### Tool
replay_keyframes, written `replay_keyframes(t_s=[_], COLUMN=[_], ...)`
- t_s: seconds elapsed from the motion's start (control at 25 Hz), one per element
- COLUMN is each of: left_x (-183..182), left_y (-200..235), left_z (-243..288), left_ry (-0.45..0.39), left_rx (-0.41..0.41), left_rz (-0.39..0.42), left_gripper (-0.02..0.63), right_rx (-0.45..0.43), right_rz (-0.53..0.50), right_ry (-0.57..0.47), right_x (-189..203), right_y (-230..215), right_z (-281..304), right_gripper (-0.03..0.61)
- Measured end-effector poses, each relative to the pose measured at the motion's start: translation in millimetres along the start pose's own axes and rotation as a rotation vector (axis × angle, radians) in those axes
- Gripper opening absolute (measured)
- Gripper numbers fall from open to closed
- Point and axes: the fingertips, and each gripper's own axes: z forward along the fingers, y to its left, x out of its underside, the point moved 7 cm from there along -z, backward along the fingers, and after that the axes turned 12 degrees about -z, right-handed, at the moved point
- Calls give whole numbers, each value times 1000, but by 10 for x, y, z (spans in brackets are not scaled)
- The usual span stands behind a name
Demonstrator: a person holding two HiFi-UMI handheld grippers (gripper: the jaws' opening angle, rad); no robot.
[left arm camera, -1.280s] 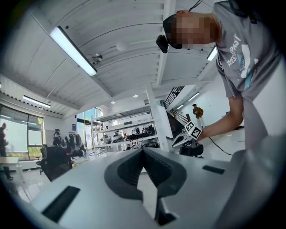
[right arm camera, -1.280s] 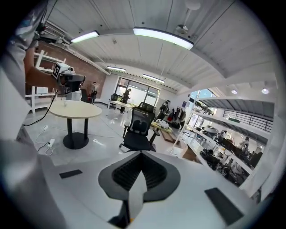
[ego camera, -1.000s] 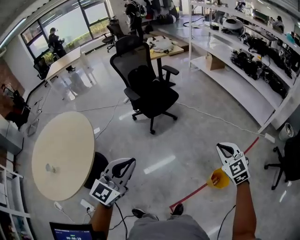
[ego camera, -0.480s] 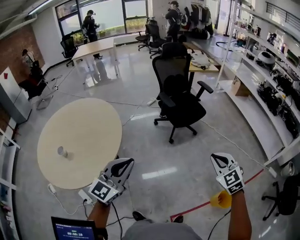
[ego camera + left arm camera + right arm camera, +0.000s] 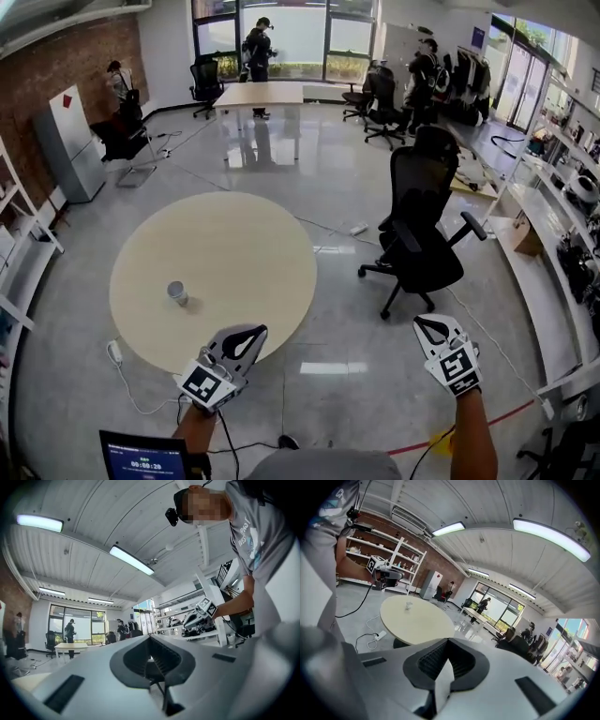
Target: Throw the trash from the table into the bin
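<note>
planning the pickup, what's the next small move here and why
Probably reach the left gripper toward the small cup on the round table, opening it on the way. The cup is the only item on the table, lies on that gripper's side, and the gripper is shut and short of it.

You are looking down at a dark screen (image 5: 142, 459) at the lower left edge, which is showing a white timer line that seems to read 00:00:20; the digits are too small to be sure. In the left gripper view your grey shirt (image 5: 262, 536) is showing white print beginning "WE", the rest unreadable. The marker cubes on your left tongs (image 5: 246, 339) and right tongs (image 5: 429, 326) are showing black-and-white square patterns.
</note>
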Motion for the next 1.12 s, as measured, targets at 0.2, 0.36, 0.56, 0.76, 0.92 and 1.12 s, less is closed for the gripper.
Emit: replay_keyframes(t_s=[0.2, 0.36, 0.56, 0.76, 0.92, 1.12], left_x=[130, 23, -86, 49, 174, 303], left_y=[413, 767, 1088, 1123, 1277, 1481], left_z=[-426, -1283, -2195, -2538, -2781, -2941], left_ry=[-60, -90, -108, -140, -135, -98], left_rx=[-95, -245, -410, -546, -632, -730], left_rz=[33, 14, 23, 2, -2, -29], left_gripper=[43, 43, 43, 43, 43, 43], right_rx=[-116, -237, -377, -512, -615, -775], right_rz=[-89, -204, -315, -422, -480, -496], right_ry=[-90, -180, -284, -361, -390, -391], right_x=[-502, -1437, -2487, -2891, -3224, -3472], right_y=[216, 596, 1175, 1518, 1816, 2258], right_z=[833, 1474, 2134, 2665, 3250, 4125], right_gripper=[8, 8, 8, 8, 8, 9])
